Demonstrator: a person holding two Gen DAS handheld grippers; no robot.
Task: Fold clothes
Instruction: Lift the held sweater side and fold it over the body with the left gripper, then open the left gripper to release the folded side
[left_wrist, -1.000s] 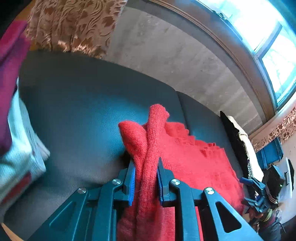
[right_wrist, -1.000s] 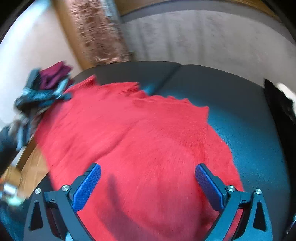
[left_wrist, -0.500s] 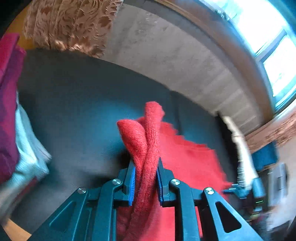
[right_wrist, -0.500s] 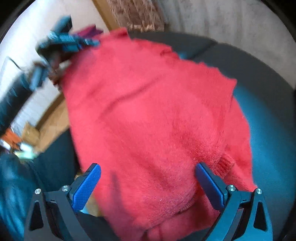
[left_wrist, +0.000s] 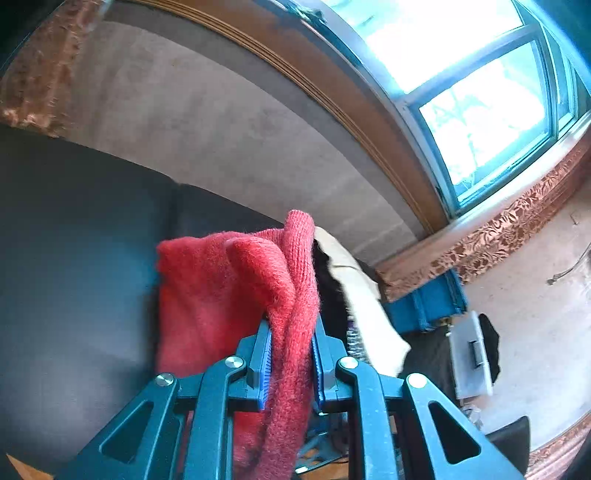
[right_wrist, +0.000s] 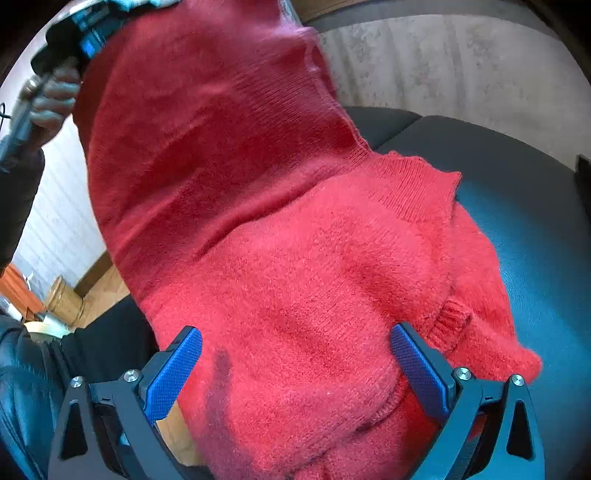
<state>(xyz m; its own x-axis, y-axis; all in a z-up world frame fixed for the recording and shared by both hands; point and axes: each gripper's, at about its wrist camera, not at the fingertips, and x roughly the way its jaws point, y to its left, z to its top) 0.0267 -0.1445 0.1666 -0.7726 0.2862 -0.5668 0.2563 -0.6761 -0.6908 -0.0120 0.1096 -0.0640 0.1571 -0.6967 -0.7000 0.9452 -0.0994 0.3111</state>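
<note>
Pinching the red sweater (left_wrist: 291, 295) tight in the left gripper (left_wrist: 290, 354); holding the right gripper (right_wrist: 295, 373) wide open.

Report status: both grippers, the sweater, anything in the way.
Left gripper clamped on red sweater, one end raised. Right gripper open, jaws wide over the fabric, no grip. Lower part on dark sofa. Black-and-cream garment lies beside it.

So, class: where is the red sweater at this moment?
The red sweater fills the right wrist view, draped over the dark sofa; its upper edge is pinched in the left gripper, lifted at upper left.
</note>
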